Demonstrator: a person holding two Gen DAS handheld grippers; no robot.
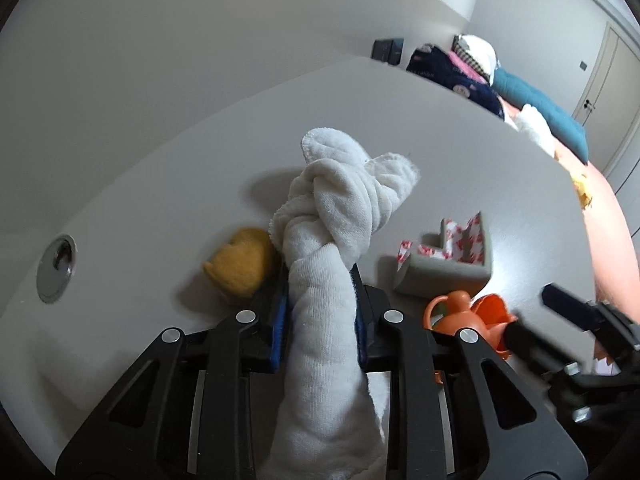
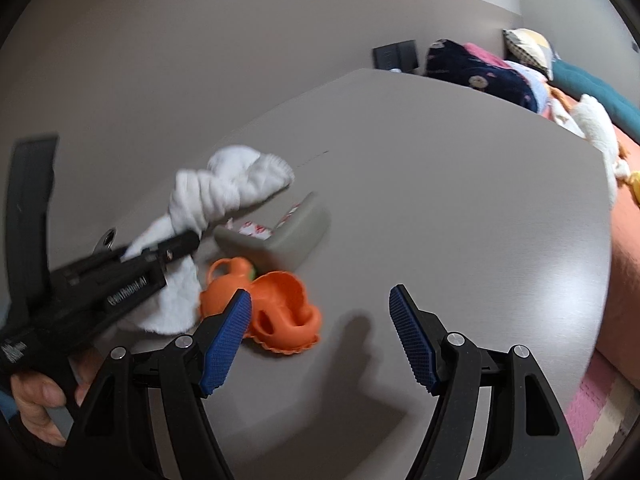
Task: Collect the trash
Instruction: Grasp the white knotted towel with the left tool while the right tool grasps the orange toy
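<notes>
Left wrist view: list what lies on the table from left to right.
Round metal grommet → yellow cloth lump → knotted white towel held in the left gripper → grey corner guard → right gripper.

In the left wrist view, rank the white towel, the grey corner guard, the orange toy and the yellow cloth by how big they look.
1. white towel, though it is nearest the camera
2. grey corner guard
3. and 4. orange toy and yellow cloth: both partly hidden, too close to rank.

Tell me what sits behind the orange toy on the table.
Directly behind the orange toy lies a grey corner guard with red-patterned tape inside. Something green peeks between them; most of it is covered. The left gripper holds a knotted white cloth nearby.
</notes>
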